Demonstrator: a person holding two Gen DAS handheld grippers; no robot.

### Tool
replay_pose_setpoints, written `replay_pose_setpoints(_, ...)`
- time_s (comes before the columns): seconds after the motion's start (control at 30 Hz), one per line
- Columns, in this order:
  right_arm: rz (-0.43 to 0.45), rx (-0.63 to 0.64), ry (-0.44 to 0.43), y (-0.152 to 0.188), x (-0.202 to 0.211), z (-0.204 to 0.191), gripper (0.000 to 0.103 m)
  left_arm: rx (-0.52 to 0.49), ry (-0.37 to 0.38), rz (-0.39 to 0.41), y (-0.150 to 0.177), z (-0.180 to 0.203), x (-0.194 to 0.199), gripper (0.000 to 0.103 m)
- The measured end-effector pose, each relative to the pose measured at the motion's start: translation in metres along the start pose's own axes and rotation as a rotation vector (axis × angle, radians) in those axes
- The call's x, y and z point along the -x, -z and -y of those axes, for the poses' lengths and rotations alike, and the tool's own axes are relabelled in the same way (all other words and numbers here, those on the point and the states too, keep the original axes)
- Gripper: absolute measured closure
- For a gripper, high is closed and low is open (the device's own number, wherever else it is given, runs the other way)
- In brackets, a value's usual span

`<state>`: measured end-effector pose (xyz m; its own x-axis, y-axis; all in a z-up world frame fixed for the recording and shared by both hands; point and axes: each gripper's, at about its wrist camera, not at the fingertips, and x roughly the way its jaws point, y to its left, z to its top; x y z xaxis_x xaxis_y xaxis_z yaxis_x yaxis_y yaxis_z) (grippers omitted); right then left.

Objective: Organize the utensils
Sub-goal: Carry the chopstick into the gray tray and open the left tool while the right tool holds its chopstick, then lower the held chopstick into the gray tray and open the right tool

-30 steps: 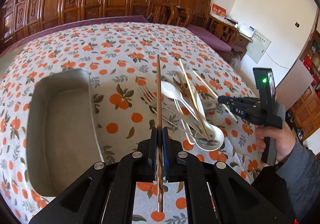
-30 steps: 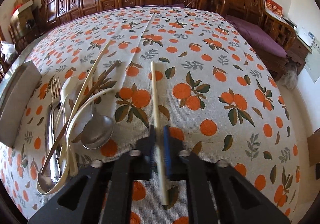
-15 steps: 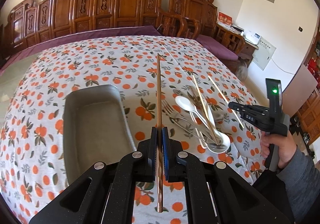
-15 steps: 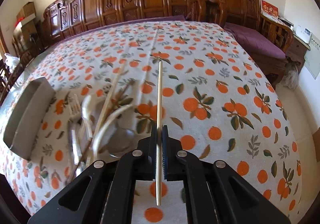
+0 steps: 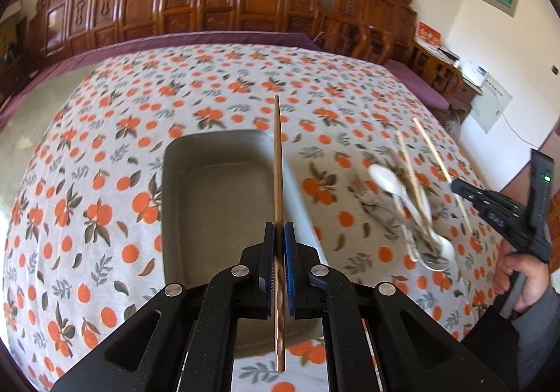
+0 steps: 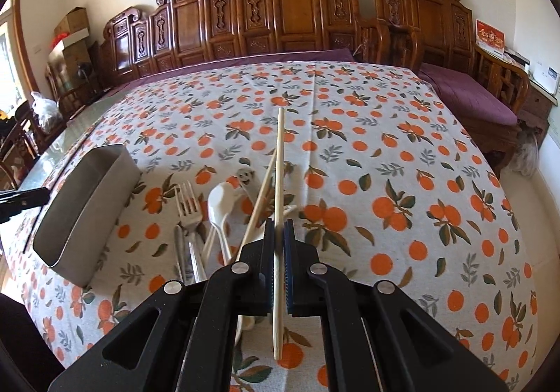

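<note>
Left tongs (image 5: pixel 279 234) clamp a brown chopstick (image 5: pixel 278 161) above the tray (image 5: pixel 175 161).

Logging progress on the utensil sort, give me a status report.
Left gripper shut on dark chopstick, over metal tray. Right gripper shut on pale chopstick. Utensil pile still on tablecloth. Nothing blocking.

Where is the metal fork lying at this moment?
In the right wrist view the metal fork lies on the tablecloth left of centre, between the grey tray and the white spoon.
</note>
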<state>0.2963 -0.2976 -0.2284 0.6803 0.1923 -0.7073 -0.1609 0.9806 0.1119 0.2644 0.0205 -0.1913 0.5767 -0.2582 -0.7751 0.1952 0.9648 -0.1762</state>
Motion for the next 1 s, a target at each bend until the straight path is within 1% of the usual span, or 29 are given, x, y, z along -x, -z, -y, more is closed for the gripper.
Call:
replay_pose_setpoints(0.2, 0.014, -0.004, -0.011, -0.002, 0.003, -0.004, 0.097, 0.024, -0.038, -0.022, 0.003, -0.014, -0.015, 0.099)
replay_pose_setpoints(0.4, 0.036, 0.012, -0.027, -0.005, 0.009, -0.012, 0.097, 0.019, -0.075, -0.052, 0.008, -0.016, -0.026, 0.099)
replay_pose_setpoints(0.53, 0.046, 0.025, -0.041, -0.006, 0.014, -0.022, 0.097, 0.026, -0.077, -0.066, 0.009, -0.018, -0.032, 0.099)
replay_pose_setpoints(0.7, 0.055, 0.049, -0.076, -0.008, 0.021, -0.045, 0.097, 0.040, -0.078, -0.089, 0.009, -0.021, -0.040, 0.098)
replay_pose_setpoints(0.77, 0.051, 0.064, -0.087, -0.009, 0.023, -0.055, 0.097, 0.046, -0.095, -0.082, 0.008, -0.024, -0.039, 0.098)
replay_pose_setpoints(1.0, 0.033, 0.123, -0.136, -0.011, 0.024, -0.098, 0.097, 0.070, -0.090, -0.033, 0.003, -0.034, -0.019, 0.097)
